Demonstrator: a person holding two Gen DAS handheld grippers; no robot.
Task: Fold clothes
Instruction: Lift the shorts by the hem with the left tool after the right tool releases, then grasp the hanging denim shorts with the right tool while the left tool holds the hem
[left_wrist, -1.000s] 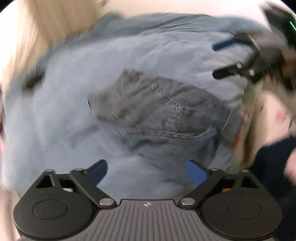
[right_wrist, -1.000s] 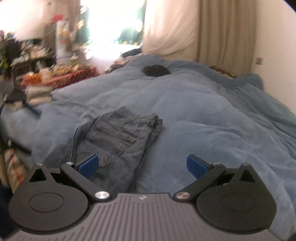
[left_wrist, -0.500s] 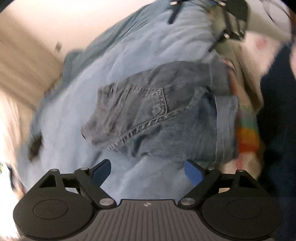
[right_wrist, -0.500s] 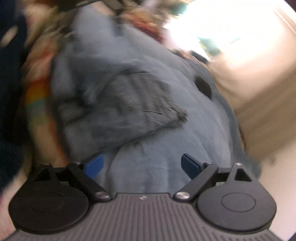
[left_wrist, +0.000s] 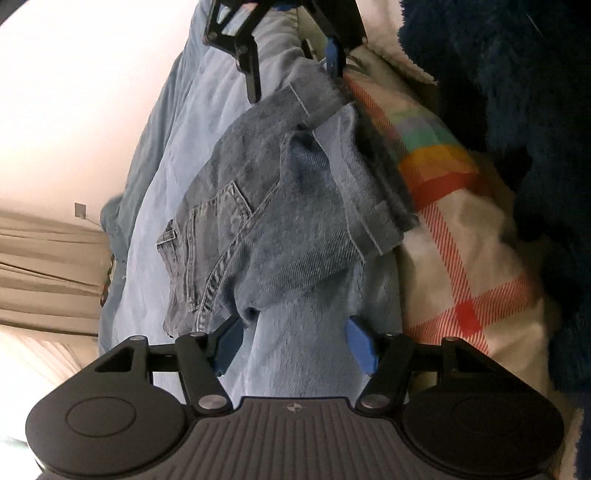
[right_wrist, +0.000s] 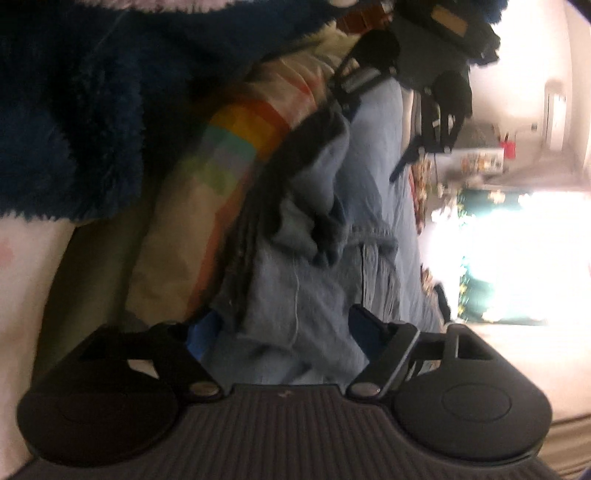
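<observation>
Closing fingers (left_wrist: 229, 347) around crumpled, twill-weave denim jeans (left_wrist: 280, 221) (perhaps hemmed).

The right wrist view is smeared, so the jeans (right_wrist: 314, 266) show only as soft folds there. Behind the jeans, the window (right_wrist: 517, 258) is blown out white. The left tongs (right_wrist: 373, 122) are dark and partly hidden. The right tongs (left_wrist: 295, 51) are cut off by the top edge.

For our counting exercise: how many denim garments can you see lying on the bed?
1. The folded jeans lie on the blue blanket near the bed's edge, beside the striped sheet, between both closing grippers. More could be hidden in the folds.
</observation>
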